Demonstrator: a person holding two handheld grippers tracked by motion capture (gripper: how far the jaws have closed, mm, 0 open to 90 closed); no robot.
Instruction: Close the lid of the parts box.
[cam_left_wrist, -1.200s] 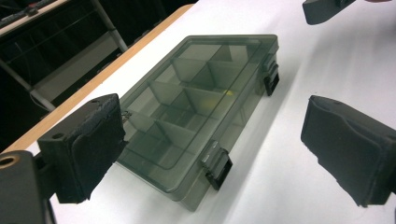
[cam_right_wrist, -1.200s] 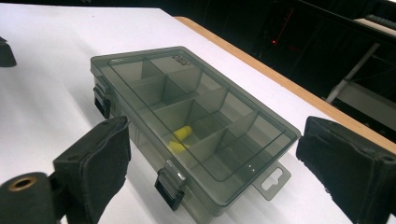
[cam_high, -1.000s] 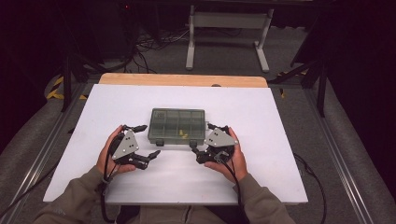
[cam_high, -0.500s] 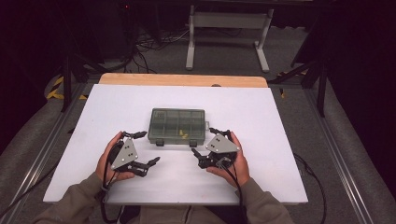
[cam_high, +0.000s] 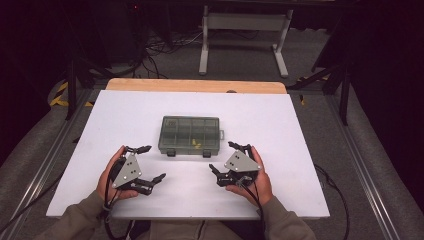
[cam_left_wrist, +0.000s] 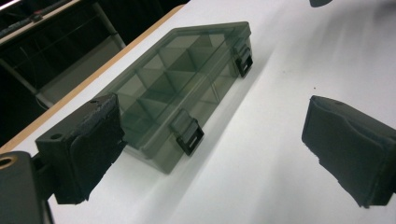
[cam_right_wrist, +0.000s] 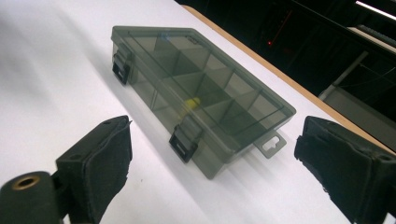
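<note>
In the high view, a white worktop (cam_high: 300, 130) takes up the middle of the frame, with a strip of bare wood along its far edge. A smoky translucent compartment box (cam_high: 190, 135) lies flat just left of the frame's centre, lid shut, its two dark latches (cam_high: 170, 152) on the side nearest the person. A small yellow item (cam_high: 198, 145) shows through the lid toward the box's lower right. The left tool (cam_high: 149, 162) sits at lower left of the frame, held in a hand (cam_high: 111, 175), jaws spread wide with nothing between them. The right tool (cam_high: 223, 157) sits at lower right of centre in the other hand (cam_high: 255, 181), jaws likewise parted and empty. Both tools are near the box's front corners but apart from it.

In the left gripper view, the box (cam_left_wrist: 180, 74) runs from centre toward the upper middle of the frame, one latch (cam_left_wrist: 187, 133) at centre and another (cam_left_wrist: 243, 59) higher up. The black jaws stand far apart at lower left and right edge, gripping nothing; the left one overlaps the box's near corner in the picture.

In the right gripper view, the box (cam_right_wrist: 201, 88) lies diagonally across the centre, the yellow item (cam_right_wrist: 192, 102) visible in a middle compartment, a hanging tab (cam_right_wrist: 271, 143) at its near end. The jaws are wide apart at the lower corners, empty
</note>
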